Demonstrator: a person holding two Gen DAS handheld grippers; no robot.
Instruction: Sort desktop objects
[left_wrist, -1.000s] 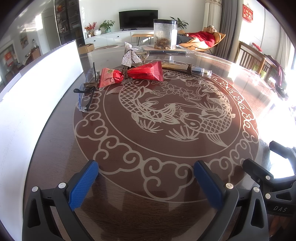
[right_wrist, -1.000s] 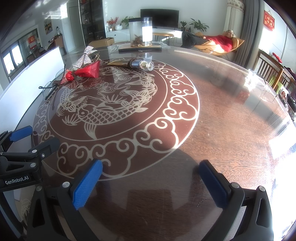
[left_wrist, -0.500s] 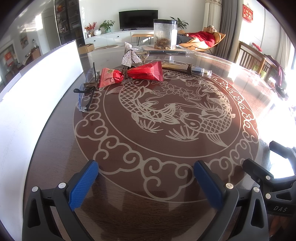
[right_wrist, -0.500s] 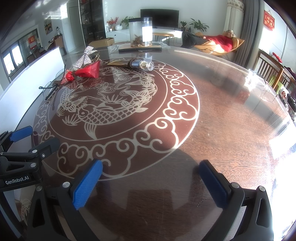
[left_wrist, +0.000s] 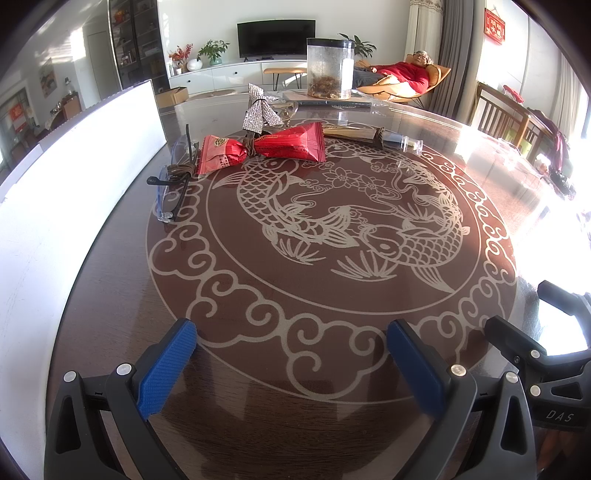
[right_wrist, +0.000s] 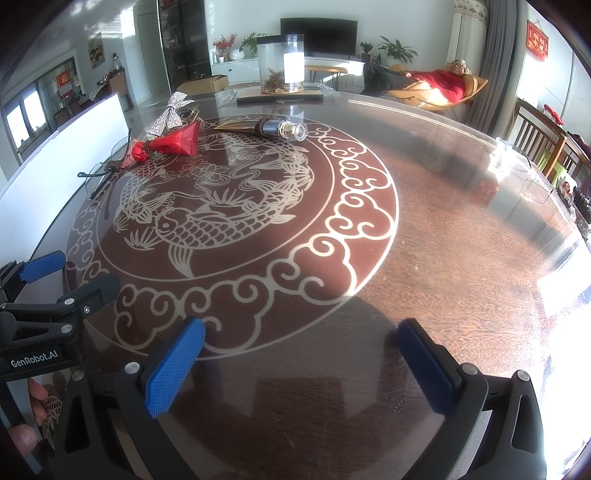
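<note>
Far across the round table lie two red snack packets, a glittery silver bow, glasses and a gold-and-glass stopper. In the right wrist view the large red packet, the bow, the glasses and the stopper show at upper left. My left gripper is open and empty near the front edge. My right gripper is open and empty beside it.
A long white board stands along the table's left edge. A clear jar sits on a tray at the far side. The table has a fish pattern under glass. Chairs stand at the right.
</note>
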